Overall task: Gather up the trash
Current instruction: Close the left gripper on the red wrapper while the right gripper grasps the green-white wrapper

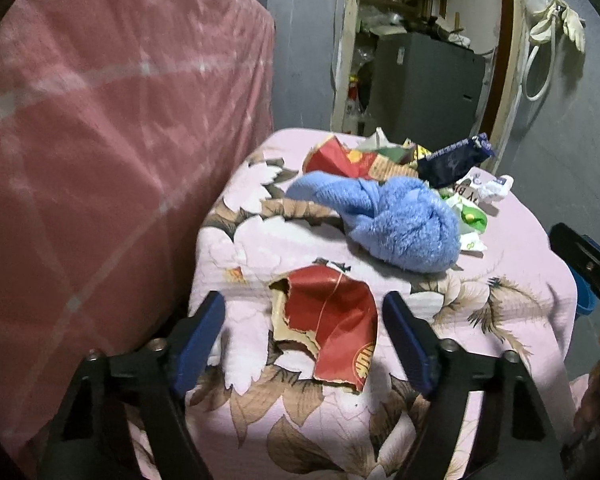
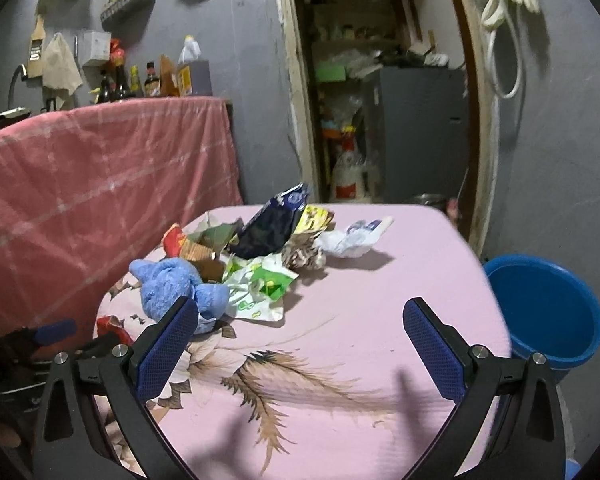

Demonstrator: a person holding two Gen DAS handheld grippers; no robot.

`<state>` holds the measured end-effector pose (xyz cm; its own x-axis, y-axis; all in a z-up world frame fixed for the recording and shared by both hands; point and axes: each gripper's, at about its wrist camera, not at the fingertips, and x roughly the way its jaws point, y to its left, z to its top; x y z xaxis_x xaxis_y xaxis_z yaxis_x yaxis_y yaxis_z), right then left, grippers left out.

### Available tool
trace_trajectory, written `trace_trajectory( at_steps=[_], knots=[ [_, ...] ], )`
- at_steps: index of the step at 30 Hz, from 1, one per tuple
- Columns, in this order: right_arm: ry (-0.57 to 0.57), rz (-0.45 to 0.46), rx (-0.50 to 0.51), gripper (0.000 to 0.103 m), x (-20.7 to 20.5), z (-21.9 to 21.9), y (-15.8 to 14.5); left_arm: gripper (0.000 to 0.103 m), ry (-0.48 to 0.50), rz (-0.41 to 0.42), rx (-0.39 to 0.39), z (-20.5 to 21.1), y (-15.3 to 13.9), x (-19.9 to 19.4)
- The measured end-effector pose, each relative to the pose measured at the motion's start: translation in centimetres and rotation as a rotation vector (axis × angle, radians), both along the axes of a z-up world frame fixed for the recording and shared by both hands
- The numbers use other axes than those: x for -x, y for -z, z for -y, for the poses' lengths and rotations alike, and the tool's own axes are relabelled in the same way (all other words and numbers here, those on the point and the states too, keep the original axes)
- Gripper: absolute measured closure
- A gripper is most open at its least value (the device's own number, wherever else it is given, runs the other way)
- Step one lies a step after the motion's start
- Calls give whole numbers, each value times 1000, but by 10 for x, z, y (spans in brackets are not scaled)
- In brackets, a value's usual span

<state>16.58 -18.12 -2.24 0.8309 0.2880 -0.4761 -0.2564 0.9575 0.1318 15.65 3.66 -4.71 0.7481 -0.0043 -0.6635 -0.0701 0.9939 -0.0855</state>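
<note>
Several scraps of trash lie on the pink flowered cloth (image 1: 512,240), and all of them look light, thin and crushable. Nearest the blue towel (image 1: 384,220), on its front side, is a torn red paper wrapper (image 1: 332,320), lying alone and partly curled up off the cloth. I judge it will weigh almost nothing, crumple under any squeeze and tear again along its ragged edge, so the raised fold in its middle is the better place to pinch. Behind the towel sits a heap: a dark blue packet (image 2: 272,228), a green and white wrapper (image 2: 260,288) and a crumpled white paper (image 2: 352,240), probably slick foil and plastic, though blur hides the detail. To the right of the towel, off the cloth's edge, stands a blue bucket (image 2: 548,312), likely where the trash goes. The left gripper (image 1: 304,332) is partly open, its jaws either side of the red wrapper without pressing it. The right gripper (image 2: 300,344) is spread wide over bare cloth, holding nothing.
</note>
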Motion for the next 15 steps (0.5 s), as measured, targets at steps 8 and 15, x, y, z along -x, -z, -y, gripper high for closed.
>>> trace_trajectory(
  at_steps=[8, 15],
  knots=[
    [-57, -162, 43, 21, -35, -19, 16, 54, 27, -67, 66, -5, 6, -10],
    [-88, -254, 77, 38, -66, -31, 27, 58, 26, -65, 99, -9, 4, -12]
  ],
)
